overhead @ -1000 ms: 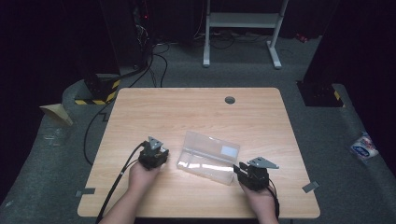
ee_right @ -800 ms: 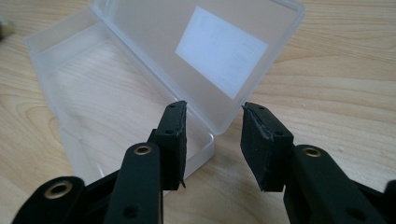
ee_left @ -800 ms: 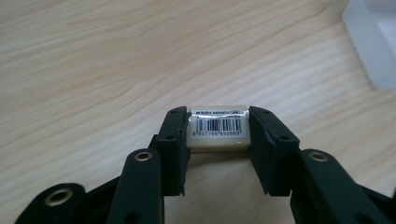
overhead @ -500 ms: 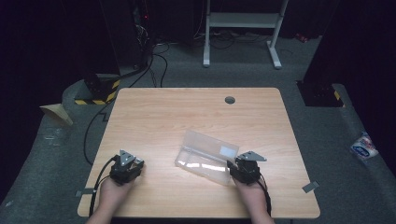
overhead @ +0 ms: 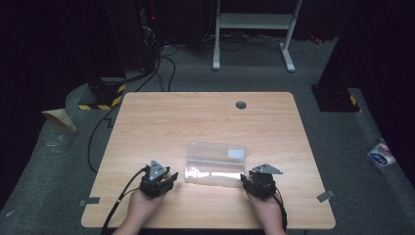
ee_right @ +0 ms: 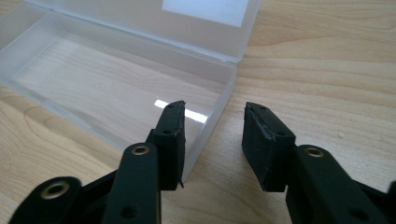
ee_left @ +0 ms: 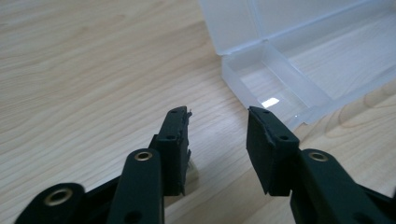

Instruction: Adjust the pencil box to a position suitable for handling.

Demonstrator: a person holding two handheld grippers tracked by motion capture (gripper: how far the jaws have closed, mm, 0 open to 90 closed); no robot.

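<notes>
A wooden table (overhead: 161,122) carries an open clear plastic box (overhead: 215,164) lying flat near the middle of its front edge, lid folded back toward the far edge. The left gripper (overhead: 157,179), held in a hand just beside the box's left end, has its jaws apart with nothing between them. The right gripper (overhead: 259,181) sits at the box's right end, jaws apart and straddling the box's end wall without pinching it.

Left gripper (ee_left: 218,116): jaws parted, nothing between them, above the wooden table (ee_left: 93,70). Open clear plastic box (ee_left: 299,60) lies at 1 o'clock, near the jaw tips.
</notes>
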